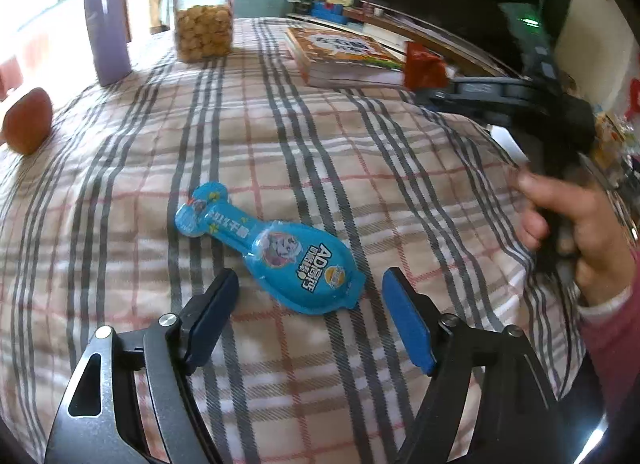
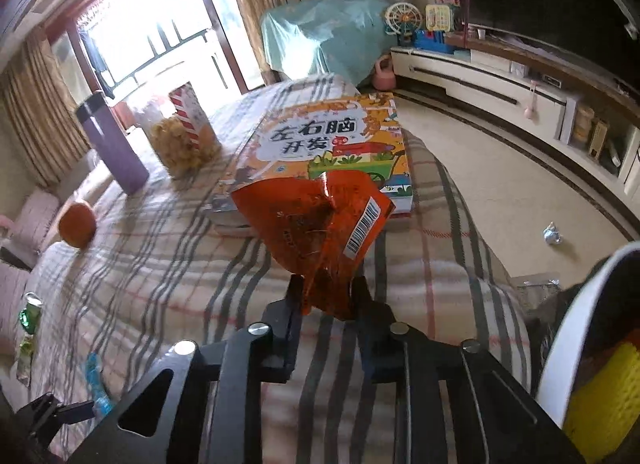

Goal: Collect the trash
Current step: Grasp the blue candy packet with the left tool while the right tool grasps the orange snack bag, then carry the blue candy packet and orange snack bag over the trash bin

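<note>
A plaid cloth point(image 1: 280, 168) covers the whole tabletop, and on it stand the bigger bystanders: a picture book point(image 2: 332, 144) at the far side, a clear jar of snacks point(image 1: 204, 12), a purple tumbler point(image 1: 107, 28) and an orange fruit point(image 1: 28, 120) off to the left. At the right edge of the right wrist view a white bin point(image 2: 576, 344) shows its rim, which is probably where the trash goes. The right tongs point(image 2: 326, 296) are clenched on a crumpled orange wrapper point(image 2: 316, 232), carried above the cloth in front of the book. The left tongs point(image 1: 310, 284) are released, their blue pads point(image 1: 406, 324) spread wide. Just ahead of them and between their tips lies the blue snack packet point(image 1: 268, 252), flat on the cloth. Its long axis runs diagonally, broad end nearest the tongs and slightly right, narrow end pointing away to the upper left. The left side is clearly nearer and free, so the pickup likely falls to it; a slight twist to close across the packet's width looks advisable. More small green wrappers point(image 2: 28, 316) lie at the cloth's left edge.
</note>
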A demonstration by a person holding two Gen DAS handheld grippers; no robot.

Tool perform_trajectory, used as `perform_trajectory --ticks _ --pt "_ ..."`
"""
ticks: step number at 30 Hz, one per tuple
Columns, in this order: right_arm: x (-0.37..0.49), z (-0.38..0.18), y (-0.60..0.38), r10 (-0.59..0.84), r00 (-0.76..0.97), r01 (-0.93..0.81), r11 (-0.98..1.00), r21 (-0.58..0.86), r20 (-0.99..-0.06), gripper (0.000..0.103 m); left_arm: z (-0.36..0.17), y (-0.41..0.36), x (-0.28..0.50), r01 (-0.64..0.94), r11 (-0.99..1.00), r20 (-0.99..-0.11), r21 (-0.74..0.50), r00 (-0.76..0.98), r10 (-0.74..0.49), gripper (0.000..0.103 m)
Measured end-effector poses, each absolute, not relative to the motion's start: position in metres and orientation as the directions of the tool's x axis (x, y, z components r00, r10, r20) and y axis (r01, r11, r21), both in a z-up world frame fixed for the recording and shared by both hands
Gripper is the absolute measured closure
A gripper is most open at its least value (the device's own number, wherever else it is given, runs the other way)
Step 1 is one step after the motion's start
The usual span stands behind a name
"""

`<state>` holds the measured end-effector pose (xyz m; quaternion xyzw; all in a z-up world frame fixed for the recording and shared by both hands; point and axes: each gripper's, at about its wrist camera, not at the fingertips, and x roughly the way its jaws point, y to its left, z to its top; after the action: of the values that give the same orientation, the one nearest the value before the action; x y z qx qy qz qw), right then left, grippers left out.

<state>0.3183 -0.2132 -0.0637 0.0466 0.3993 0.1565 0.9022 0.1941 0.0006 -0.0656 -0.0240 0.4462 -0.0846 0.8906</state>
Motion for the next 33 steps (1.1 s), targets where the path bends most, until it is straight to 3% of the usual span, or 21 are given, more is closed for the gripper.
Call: perform_trajectory --ticks 6,8,12,33 --pt "0.271 -0.05 -0.223 0.404 0.636 -0.275 0.915 0.296 -0.658 0.082 -0.069 -0.003 0.203 0.038 0.994 -0.793 -0.105 0.6 -0.107 0.026" --pt "0.254 -0.048 -0.227 0.424 0.636 -0.28 0.905 0.319 -0.645 0.082 -0.07 -0.004 0.206 0.024 0.996 -0.786 -0.081 0.613 -0.079 0.038" --pt "0.222 -0.048 -0.234 0.451 0.636 -0.277 0.891 0.36 -0.626 0.082 -0.07 -0.007 0.206 0.04 0.996 -0.773 -0.074 0.629 -0.083 0.047" --pt "0.133 -0.051 -0.277 0.459 0.661 -0.211 0.873 0.439 -0.594 0.083 -0.051 -0.083 0.161 0.286 0.956 -0.733 -0.064 0.637 -0.239 0.047"
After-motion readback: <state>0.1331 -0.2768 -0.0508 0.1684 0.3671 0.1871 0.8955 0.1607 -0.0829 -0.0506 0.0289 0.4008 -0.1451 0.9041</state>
